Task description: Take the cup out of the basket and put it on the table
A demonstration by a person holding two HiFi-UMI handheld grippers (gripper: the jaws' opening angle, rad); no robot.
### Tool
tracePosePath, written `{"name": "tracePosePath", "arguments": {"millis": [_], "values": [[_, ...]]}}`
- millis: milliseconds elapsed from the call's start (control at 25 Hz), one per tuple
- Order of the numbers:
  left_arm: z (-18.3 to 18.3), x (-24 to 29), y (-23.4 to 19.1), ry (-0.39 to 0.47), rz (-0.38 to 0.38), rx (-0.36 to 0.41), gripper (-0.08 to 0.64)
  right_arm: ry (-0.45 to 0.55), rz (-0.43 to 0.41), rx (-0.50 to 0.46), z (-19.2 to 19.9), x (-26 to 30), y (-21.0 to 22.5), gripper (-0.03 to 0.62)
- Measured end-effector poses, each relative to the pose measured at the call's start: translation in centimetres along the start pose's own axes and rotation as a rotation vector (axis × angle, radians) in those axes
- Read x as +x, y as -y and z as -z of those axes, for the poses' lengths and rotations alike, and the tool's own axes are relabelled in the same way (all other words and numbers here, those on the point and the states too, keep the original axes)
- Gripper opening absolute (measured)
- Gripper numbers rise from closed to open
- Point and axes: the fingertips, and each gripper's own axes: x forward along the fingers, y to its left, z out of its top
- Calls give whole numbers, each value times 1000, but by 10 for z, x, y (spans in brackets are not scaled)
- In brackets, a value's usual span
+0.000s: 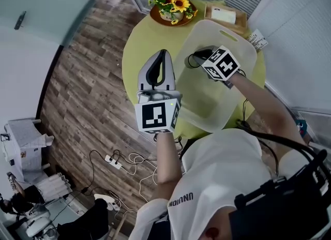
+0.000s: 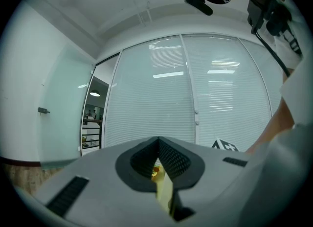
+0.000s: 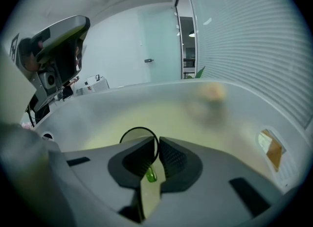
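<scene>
Thin pinch: right gripper (image 3: 157, 143) clamped on cup (image 3: 137, 136) rim inside basket (image 3: 222, 123); may slip or snag wall; left gripper (image 2: 158, 147) closed, empty

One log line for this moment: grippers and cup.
right gripper: shut on cup rim | cup: inside basket | left gripper: shut, empty, left of basket

Round green table (image 1: 140, 45) under translucent basket (image 1: 241, 41), sunflower bowl (image 1: 173, 7), wooden tray (image 1: 241, 25).
</scene>
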Motion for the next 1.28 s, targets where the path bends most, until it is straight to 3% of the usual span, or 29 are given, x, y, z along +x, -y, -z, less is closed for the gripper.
{"name": "tracePosePath", "arguments": {"millis": [1280], "values": [[-4,-2,-3,2,-19,6,14,209,35,10,-33,-43,8,44]]}}
